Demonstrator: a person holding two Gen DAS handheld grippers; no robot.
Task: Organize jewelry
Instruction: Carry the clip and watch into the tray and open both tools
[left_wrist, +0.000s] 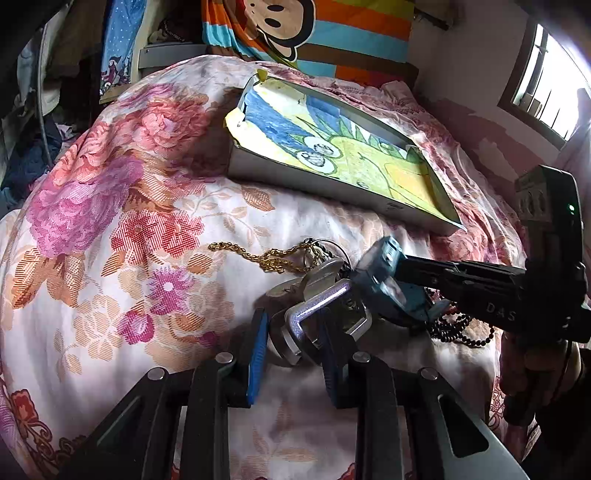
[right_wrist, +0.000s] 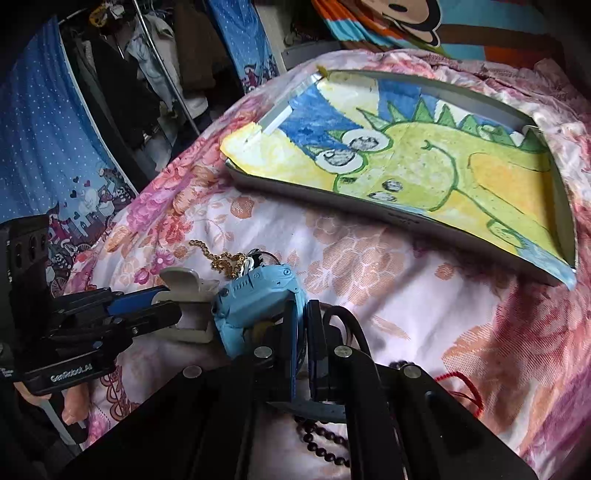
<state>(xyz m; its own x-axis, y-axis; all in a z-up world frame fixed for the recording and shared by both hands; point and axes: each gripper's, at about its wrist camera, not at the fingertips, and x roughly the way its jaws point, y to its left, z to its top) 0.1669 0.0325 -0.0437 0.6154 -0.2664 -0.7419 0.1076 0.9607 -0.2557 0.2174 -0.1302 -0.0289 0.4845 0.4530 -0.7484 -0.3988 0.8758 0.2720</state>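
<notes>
On the flowered bedcover (left_wrist: 155, 206) a small heap of jewelry lies close in front of both grippers. The left gripper (left_wrist: 295, 347) has its jaws partly closed on a silver metal clasp (left_wrist: 317, 306) of the heap, with the blue pads (left_wrist: 258, 350) on both sides of it. The right gripper (right_wrist: 303, 354) has its jaws almost shut on the strap of a light blue watch (right_wrist: 255, 295); the watch body sticks out at 11 o'clock from its tips. A gold chain (left_wrist: 266, 258) lies at 11 o'clock from the clasp, touching the heap. A string of dark beads (left_wrist: 461, 332) lies at 3 o'clock from the clasp, partly under the right gripper. A shallow tray (right_wrist: 406, 218) lined with a green dinosaur drawing rests at 1 o'clock, well apart from the heap.
</notes>
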